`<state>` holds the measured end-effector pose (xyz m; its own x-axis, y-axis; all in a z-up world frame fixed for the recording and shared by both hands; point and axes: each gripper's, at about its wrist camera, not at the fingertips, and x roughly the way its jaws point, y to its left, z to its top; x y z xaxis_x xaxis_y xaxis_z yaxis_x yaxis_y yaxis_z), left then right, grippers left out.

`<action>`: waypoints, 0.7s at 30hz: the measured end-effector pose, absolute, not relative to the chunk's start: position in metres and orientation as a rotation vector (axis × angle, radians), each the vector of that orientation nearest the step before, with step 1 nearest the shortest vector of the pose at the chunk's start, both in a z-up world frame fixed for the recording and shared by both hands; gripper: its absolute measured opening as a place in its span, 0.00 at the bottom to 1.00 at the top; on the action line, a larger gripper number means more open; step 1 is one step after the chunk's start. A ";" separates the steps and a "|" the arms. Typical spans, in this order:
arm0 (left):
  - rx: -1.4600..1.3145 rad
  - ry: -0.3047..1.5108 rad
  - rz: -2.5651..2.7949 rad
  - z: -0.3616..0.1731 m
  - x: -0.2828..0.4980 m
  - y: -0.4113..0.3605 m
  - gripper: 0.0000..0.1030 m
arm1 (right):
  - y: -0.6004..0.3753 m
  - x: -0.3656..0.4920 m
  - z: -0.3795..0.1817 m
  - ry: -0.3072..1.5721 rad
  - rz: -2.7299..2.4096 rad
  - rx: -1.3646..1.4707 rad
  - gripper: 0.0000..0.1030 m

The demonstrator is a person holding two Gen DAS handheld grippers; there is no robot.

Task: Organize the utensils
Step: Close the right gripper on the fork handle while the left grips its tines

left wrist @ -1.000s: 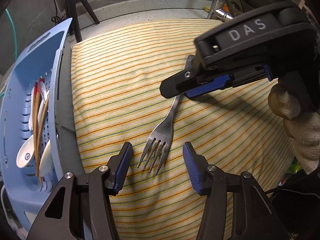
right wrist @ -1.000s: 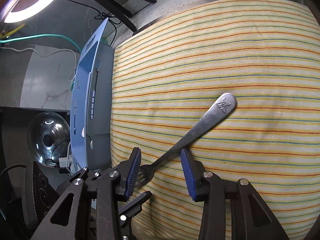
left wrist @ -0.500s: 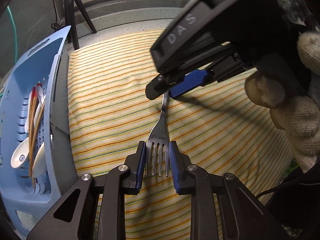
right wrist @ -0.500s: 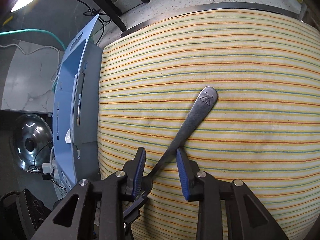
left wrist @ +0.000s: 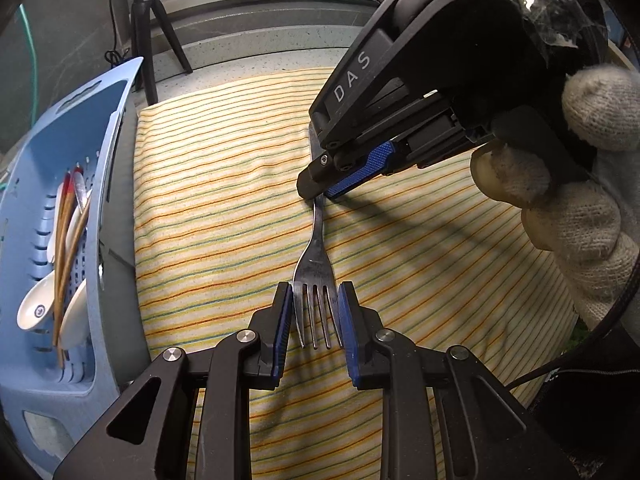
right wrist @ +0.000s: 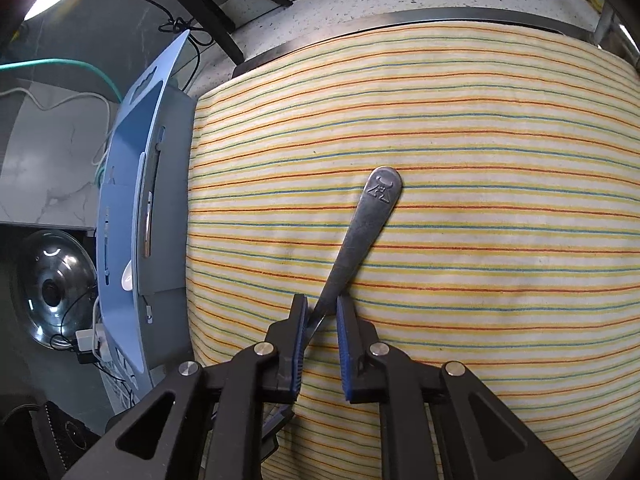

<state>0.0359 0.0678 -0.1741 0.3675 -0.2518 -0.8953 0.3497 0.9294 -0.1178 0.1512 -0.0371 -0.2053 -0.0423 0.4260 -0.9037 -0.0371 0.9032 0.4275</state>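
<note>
A steel fork [left wrist: 316,268] lies on the striped cloth [left wrist: 220,200], tines toward me in the left wrist view. My left gripper [left wrist: 315,320] is shut on the fork's head, its blue pads [left wrist: 285,320] against the outer tines. My right gripper [left wrist: 320,190], held by a gloved hand [left wrist: 580,220], comes down on the fork's neck from the far side. In the right wrist view the fork's handle [right wrist: 368,224] runs up and right from between the right gripper's [right wrist: 322,320] jaws, which are closing with both pads touching the neck.
A blue perforated basket [left wrist: 60,152] stands left of the cloth with chopsticks [left wrist: 66,240] and white spoons [left wrist: 36,304] in it; its side wall [right wrist: 132,200] shows in the right wrist view. A tripod [left wrist: 148,40] stands behind. A glass pot lid [right wrist: 52,288] lies beyond the basket.
My left jaws have closed onto the fork's tines. The right gripper has come nearer and narrowed around the fork's neck. The fork has swung to lie straighter.
</note>
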 end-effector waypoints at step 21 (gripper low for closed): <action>0.097 1.166 -0.357 -0.181 0.028 0.061 0.53 | -0.038 0.152 -0.209 1.577 0.383 0.353 0.09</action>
